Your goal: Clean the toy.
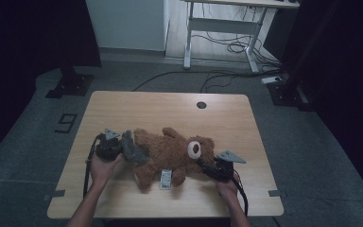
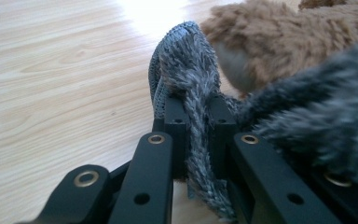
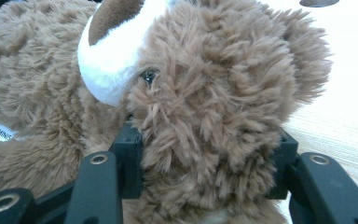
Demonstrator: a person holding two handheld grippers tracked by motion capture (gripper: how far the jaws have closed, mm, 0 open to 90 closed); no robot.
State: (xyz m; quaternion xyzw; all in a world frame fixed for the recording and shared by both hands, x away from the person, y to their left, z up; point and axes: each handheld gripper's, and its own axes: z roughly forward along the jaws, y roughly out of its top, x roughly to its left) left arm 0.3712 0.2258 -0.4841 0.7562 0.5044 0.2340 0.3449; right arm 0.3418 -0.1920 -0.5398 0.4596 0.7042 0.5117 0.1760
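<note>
- One brown teddy bear (image 1: 170, 153) and one grey fuzzy garment (image 1: 133, 150) were seen on the one wooden table (image 1: 123, 109).
- The bear was laid near the table's near edge, long axis left to right, head to the right.
- The left gripper (image 2: 196, 121) was clamped on a fold of the grey garment.
- The right gripper (image 3: 205, 158) was closed around the bear's head.
</note>
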